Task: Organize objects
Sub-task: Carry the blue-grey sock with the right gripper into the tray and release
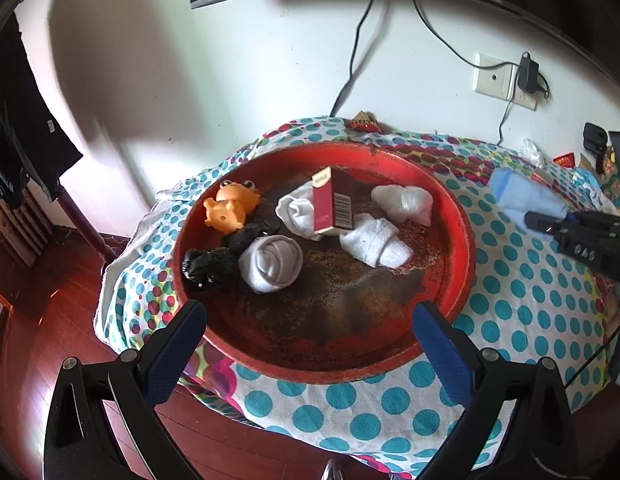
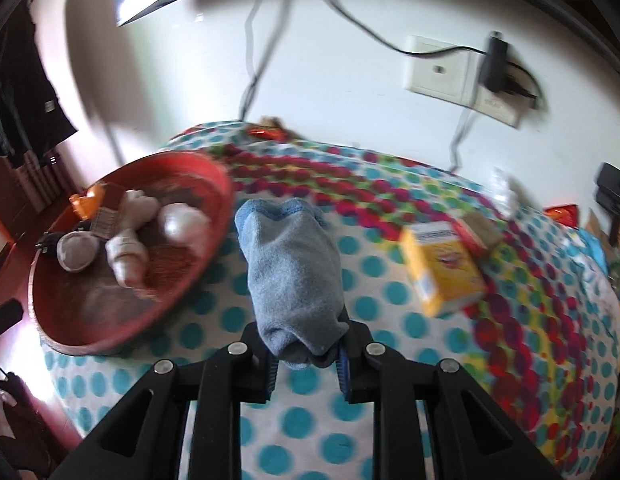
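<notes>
Sock of soft light-blue knit point(image 2: 293, 276), gripped at one end by the closed right tool point(image 2: 307, 364), juts straight ahead above the polka-dot surface point(image 2: 310, 432). Round red rusty tray point(image 2: 213, 184) of white rolled socks point(image 2: 125, 252) lies at ten o'clock. Left tool point(image 1: 310, 324) hovers open over its near rim.

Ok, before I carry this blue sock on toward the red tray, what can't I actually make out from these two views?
- Yellow box, right wrist view: motion blur smears its print.
- Blue sock: its pinched end is hidden between the right gripper's pads.
- Black bundle in the red tray, left wrist view: too dark to identify.
- Clutter at the right edge: cut off by the frame.
</notes>
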`<state>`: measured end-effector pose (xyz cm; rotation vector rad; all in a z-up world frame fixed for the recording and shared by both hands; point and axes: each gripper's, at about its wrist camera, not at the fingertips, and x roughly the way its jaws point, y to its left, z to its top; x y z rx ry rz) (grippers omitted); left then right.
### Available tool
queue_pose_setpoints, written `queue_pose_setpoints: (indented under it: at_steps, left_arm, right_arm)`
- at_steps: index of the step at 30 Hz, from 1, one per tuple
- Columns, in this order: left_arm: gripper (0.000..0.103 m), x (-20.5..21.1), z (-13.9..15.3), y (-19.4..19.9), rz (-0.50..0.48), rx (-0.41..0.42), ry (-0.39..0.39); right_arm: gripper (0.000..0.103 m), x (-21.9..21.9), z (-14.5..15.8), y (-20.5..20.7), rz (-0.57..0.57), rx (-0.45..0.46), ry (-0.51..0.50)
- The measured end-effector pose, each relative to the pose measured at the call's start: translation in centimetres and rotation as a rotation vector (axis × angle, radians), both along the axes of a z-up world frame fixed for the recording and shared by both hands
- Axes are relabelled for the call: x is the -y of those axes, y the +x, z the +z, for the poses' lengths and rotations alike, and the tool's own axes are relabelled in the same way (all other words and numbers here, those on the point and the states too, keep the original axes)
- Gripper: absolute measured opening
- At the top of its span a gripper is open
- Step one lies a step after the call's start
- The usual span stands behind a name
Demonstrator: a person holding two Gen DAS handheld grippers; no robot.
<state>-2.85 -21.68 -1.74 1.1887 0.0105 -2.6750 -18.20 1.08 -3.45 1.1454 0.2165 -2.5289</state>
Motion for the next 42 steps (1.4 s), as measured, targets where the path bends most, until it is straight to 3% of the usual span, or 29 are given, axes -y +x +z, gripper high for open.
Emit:
queue_pose_setpoints:
  at_steps: [9, 14, 24, 35, 37, 39, 42]
  left_arm:
    - [0.103, 5.0, 0.9, 0.8, 0.117, 0.002, 0.061]
    - [0.103, 7.3, 0.8, 1.3, 0.183, 0.017, 0.084]
    - [0.103, 8.9, 0.0, 1.3, 0.226, 0.056, 0.122]
    - [0.103, 8.9, -0.8, 1.1, 0.224, 0.095, 0.139]
    - [0.103, 8.8, -0.9, 1.0, 0.221, 0.097, 0.141]
    - [0.103, 8.7, -1.0, 0.9, 0.222, 0.103, 0.140]
    - [0.103, 8.5, -1.2, 0.8, 0.220, 0.113, 0.139]
  right_arm:
    - [0.023, 8.0, 0.5, 2.1, 0.161, 0.012, -0.028]
    - [0.023, 9.4, 1.5, 4.7, 0.217, 0.031, -0.048]
    - [0.023, 13.1, -0.3, 9.7, 0.383, 0.084, -0.067]
    - [0.028, 8.6, -0.7, 13.7, 0.443, 0.138, -0.017]
    - [0.032, 7.0, -0.3, 14.9, 0.449, 0.132, -0.023]
    - [0.043, 5.5, 0.4, 15.6, 0.453, 0.134, -0.049]
    - [0.049, 2.7, 1.4, 16.3, 0.452, 0.138, -0.098]
